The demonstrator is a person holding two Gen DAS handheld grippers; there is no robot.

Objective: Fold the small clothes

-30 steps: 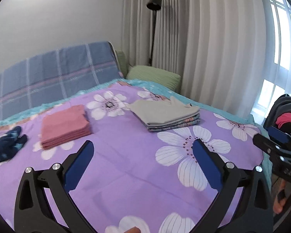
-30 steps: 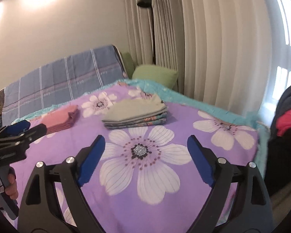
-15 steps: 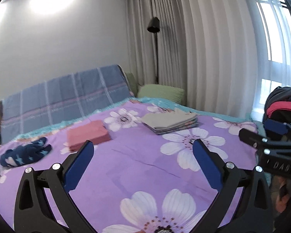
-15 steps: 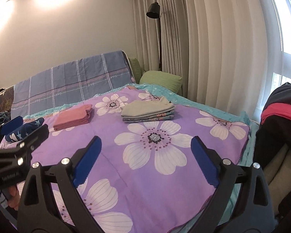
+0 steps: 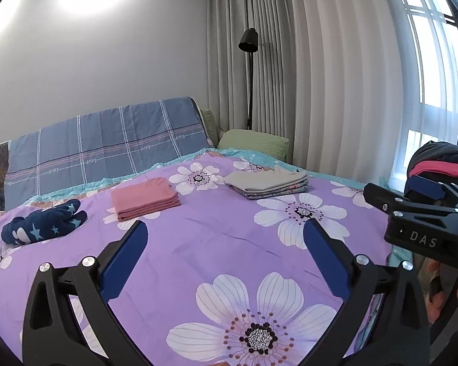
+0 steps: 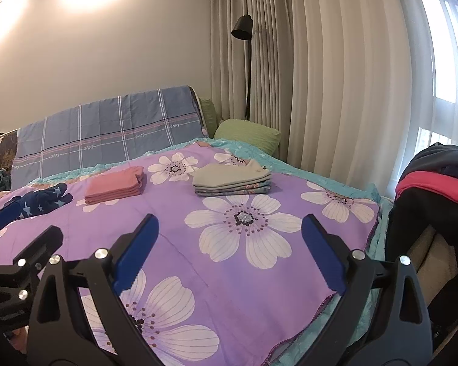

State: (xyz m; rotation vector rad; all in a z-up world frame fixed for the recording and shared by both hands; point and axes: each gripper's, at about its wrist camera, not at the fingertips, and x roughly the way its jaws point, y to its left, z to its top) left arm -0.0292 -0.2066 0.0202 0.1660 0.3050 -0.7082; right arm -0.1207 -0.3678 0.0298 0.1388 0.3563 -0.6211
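Purple flowered bedspread (image 5: 216,238) covers the bed and serves as the work surface; all places below are given relative to it. On its far half, toward the curtain side, a grey stack of folded clothes (image 5: 267,181) lies squared up; to that stack's left, apart from it, a pink folded stack (image 5: 145,198); at the bedspread's left edge a navy star-print garment (image 5: 44,222) lies rumpled, apparently not yet folded; sorting by colour or type seems the reason for the separate piles. Left gripper (image 5: 224,250) hangs over the bedspread's near half, jaws spread wide, nothing between them; right gripper (image 6: 229,250) likewise over the near half, toward the window side, released and empty. Both point slightly down at bare cloth, touching no garment; judged: between items, with hands free to fetch the next piece. Off the bedspread's right edge, a dark heap with a red piece (image 6: 436,183) rests, possibly the supply of unfolded clothes; cannot confirm. Next move likely calls for picking either the navy garment or something from that heap.
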